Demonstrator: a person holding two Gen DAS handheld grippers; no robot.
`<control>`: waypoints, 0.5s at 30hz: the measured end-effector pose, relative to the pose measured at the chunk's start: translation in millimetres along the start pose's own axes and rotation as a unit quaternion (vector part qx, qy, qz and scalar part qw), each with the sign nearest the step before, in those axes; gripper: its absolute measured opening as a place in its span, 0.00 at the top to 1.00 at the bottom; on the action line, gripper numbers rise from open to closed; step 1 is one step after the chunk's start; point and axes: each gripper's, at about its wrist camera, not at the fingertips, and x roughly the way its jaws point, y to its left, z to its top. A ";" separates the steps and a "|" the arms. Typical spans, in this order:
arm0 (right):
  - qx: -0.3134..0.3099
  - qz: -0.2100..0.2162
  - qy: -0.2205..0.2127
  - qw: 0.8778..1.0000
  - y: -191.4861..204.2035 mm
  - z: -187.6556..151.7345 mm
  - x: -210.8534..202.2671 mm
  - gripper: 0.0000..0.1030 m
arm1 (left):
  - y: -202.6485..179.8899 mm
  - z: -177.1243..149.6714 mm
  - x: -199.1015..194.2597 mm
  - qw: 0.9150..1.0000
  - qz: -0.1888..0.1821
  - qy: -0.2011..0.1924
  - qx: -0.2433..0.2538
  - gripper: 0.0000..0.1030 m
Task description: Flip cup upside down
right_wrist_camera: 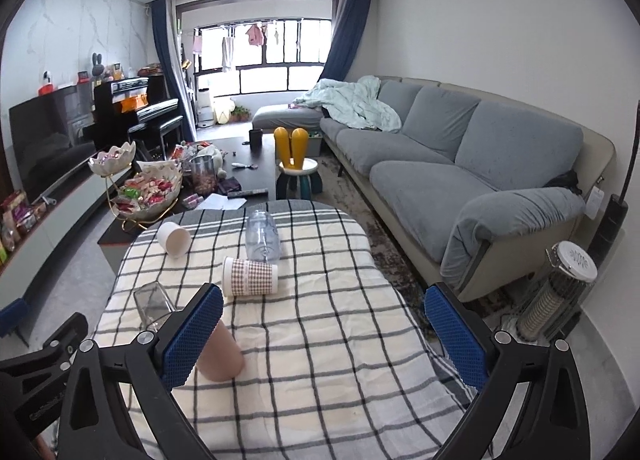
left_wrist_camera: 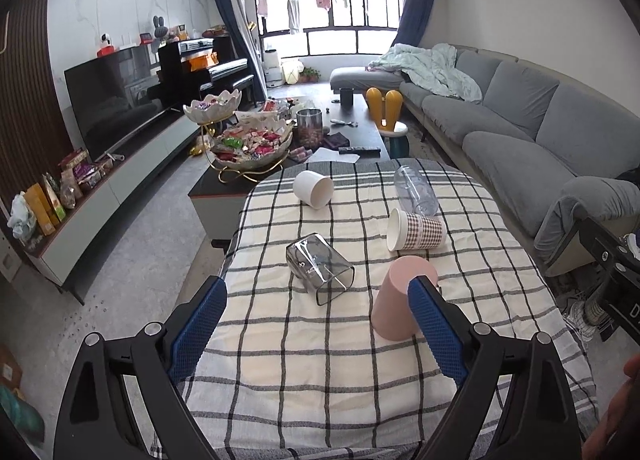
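Both grippers hang low over the near end of the checked tablecloth, aimed forward along the table. The left gripper is spread wide with nothing in it, same for the right gripper. The pink cup stands mouth-down just beside the left one's right finger. Further out, the glass cup, plaid cup, white cup and clear bottle all lie on their sides.

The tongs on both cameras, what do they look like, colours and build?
Both pairs match. The left tongs and right tongs each have two flat fingers faced with blue, dimpled grip pads, mounted on black angular linkage arms with triangular cut-outs and round silver pivot bolts. No cables or sleeves show. A bare hand shows at the left view's edge.
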 end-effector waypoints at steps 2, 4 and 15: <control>-0.002 0.001 0.000 1.000 -0.6 -0.2 0.3 0.01 | 1.2 -0.8 0.0 1.000 -0.001 0.002 -0.002 0.10; -0.005 0.002 -0.002 1.000 -0.2 -0.9 -0.6 0.01 | 1.8 -0.9 0.1 1.000 0.001 0.001 -0.002 0.10; -0.010 0.010 -0.003 1.000 8.5 -2.0 -2.4 0.01 | 4.6 -1.6 -0.2 1.000 0.001 -0.001 -0.005 0.10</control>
